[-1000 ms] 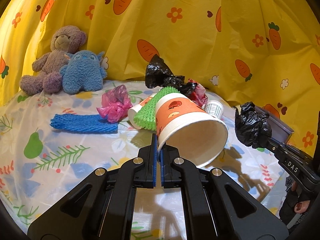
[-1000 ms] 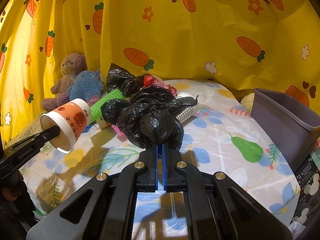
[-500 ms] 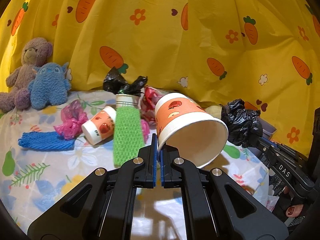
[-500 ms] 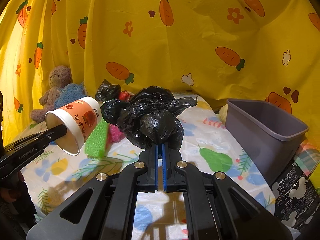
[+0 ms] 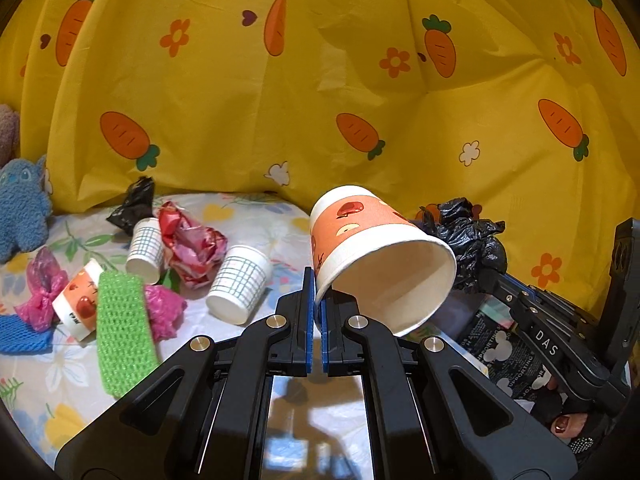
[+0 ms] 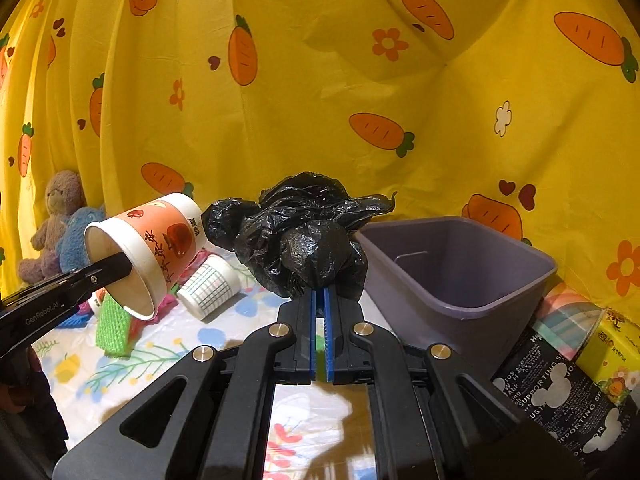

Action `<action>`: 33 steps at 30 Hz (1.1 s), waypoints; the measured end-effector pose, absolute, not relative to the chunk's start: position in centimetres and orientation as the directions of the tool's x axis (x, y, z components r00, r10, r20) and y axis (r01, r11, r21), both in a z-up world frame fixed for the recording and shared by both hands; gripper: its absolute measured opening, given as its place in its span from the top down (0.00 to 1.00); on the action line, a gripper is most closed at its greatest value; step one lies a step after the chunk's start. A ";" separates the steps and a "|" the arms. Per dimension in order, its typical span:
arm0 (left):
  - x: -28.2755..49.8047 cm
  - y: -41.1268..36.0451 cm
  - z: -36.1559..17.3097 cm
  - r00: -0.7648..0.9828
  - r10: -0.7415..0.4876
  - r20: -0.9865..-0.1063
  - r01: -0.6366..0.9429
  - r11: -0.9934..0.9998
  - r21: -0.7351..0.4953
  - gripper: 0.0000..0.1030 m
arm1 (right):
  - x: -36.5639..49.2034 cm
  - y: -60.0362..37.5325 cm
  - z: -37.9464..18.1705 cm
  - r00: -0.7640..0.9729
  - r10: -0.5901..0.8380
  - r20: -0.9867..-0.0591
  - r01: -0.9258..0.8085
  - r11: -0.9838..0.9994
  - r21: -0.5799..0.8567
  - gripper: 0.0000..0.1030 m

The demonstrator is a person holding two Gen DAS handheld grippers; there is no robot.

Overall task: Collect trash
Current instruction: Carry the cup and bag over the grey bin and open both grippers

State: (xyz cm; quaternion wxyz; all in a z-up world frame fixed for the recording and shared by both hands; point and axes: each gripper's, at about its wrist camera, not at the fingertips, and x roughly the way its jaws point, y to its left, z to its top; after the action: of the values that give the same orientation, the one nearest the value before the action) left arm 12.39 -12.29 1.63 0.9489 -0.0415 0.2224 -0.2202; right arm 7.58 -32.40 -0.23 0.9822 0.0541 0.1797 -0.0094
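Observation:
My left gripper (image 5: 316, 280) is shut on the rim of an orange paper cup (image 5: 372, 248), held tilted above the table; the cup also shows in the right wrist view (image 6: 152, 248). My right gripper (image 6: 319, 296) is shut on a crumpled black plastic bag (image 6: 304, 240), held just left of the open grey bin (image 6: 460, 268). The bag also shows at the right of the left wrist view (image 5: 472, 240). More trash lies on the table: two white grid cups (image 5: 240, 284), a red wrapper (image 5: 192, 244), a green mesh sleeve (image 5: 120, 340), pink bags (image 5: 164, 312).
Another orange cup (image 5: 76, 304), a small black bag (image 5: 134, 204) and a blue mesh sleeve (image 5: 20, 336) lie at the left. Plush toys (image 6: 60, 228) sit by the yellow carrot curtain. A black printed bag (image 6: 560, 400) and a yellow box (image 6: 612, 344) stand beside the bin.
Both grippers have swung to the right with their loads. The black bag now sits close to the bin, and the plush toys have slid to the left edge.

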 end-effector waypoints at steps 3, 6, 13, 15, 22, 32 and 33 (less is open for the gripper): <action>13.7 -14.2 2.3 0.784 -0.472 -0.403 0.436 0.881 -0.185 0.98 | 8.0 -34.0 0.3 0.938 -0.047 -0.344 0.087 0.991 0.103 0.96; 14.8 -16.5 3.2 0.768 -0.508 -0.389 0.482 0.859 -0.170 0.98 | 8.8 -36.0 0.9 0.938 -0.103 -0.332 0.145 0.984 0.105 0.96; 18.1 -22.6 3.8 0.705 -0.597 -0.383 0.592 0.792 -0.145 0.98 | 11.4 -40.3 0.5 0.908 -0.228 -0.353 0.283 0.953 0.112 0.96; 19.4 -24.0 3.4 0.680 -0.620 -0.391 0.614 0.773 -0.157 0.98 | 12.0 -41.0 0.2 0.898 -0.248 -0.364 0.308 0.944 0.116 0.96; 23.5 -27.9 1.7 0.610 -0.662 -0.435 0.647 0.733 -0.208 0.98 | 13.6 -42.6 -0.9 0.866 -0.289 -0.408 0.364 0.924 0.117 0.96; 26.1 -30.8 -0.6 0.530 -0.697 -0.482 0.672 0.692 -0.262 0.98 | 14.8 -44.1 -2.0 0.837 -0.312 -0.450 0.401 0.909 0.115 0.96; 26.3 -31.0 -0.8 0.524 -0.698 -0.487 0.673 0.690 -0.266 0.98 | 14.9 -44.2 -2.2 0.834 -0.313 -0.454 0.402 0.909 0.112 0.96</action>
State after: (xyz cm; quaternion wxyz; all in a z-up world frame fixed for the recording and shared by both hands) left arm 26.27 -30.99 -0.82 0.8728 -0.0221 0.2889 -0.3928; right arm 14.85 -44.15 -2.24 0.9522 0.1018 0.2184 -0.1877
